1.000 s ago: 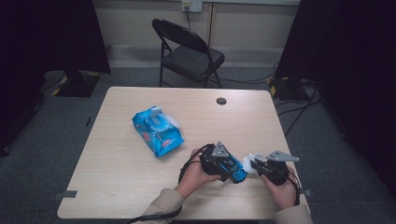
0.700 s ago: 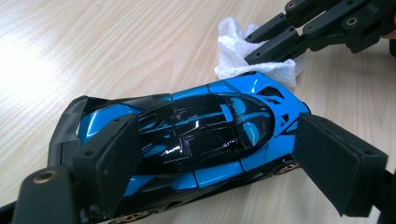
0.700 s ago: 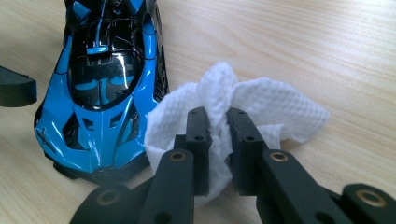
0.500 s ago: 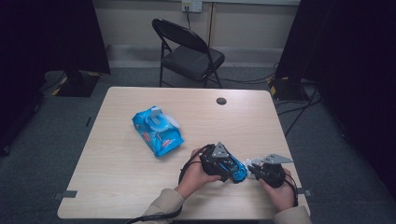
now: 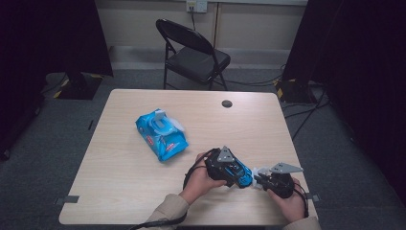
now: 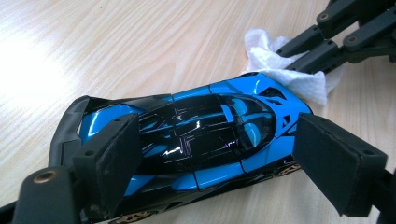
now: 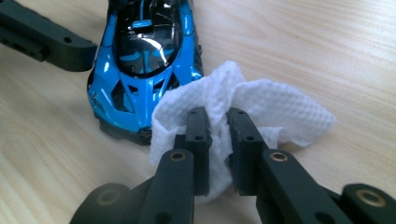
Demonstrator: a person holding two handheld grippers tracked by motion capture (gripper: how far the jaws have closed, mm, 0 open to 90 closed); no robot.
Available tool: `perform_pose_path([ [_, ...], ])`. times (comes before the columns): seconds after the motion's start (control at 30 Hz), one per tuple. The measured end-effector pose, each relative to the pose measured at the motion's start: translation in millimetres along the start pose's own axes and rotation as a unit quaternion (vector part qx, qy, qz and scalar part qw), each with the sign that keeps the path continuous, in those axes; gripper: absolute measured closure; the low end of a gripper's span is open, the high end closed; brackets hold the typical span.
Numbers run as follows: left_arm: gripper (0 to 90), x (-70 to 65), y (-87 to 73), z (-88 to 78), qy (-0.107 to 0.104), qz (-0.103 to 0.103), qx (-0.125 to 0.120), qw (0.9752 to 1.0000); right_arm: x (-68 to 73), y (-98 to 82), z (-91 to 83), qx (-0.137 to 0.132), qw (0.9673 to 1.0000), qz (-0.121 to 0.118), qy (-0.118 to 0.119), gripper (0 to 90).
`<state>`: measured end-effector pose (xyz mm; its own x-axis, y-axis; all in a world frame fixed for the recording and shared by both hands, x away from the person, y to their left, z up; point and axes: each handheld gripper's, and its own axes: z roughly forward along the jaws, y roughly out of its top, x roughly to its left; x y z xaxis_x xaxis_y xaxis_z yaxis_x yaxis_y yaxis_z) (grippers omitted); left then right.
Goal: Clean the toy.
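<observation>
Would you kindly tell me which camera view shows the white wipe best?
The right gripper view: the white wipe lies close and sharp. The left gripper view shows a corner behind the blue toy car; the high view, a small white patch.

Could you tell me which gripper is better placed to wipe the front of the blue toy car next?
The right gripper: it pinches the white wipe against the car's nose, while the left gripper straddles the car.

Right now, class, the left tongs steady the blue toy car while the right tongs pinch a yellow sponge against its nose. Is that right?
Not quite. The right tongs pinch a white wipe, not a yellow sponge, as the right gripper view shows. The rest stands: the left tongs steady the blue toy car, and the wipe sits against its nose.
</observation>
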<state>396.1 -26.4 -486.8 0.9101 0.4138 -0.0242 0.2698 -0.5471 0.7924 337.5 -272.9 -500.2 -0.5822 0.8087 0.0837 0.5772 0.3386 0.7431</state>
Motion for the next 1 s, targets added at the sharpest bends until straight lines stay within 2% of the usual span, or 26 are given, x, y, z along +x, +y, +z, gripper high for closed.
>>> perform_pose_path([
  [0.2,15.2,-0.1,0.0,0.0,0.0,0.0,0.0,1.0,2.7,-1.8,-2.9,0.005,0.9999,0.001,0.011,80.3],
  [1.0,14.9,-1.6,0.1,0.3,-0.003,-0.001,-0.002,1.0,15.2,-4.6,-8.3,0.017,0.9995,-0.005,0.024,80.2],
])
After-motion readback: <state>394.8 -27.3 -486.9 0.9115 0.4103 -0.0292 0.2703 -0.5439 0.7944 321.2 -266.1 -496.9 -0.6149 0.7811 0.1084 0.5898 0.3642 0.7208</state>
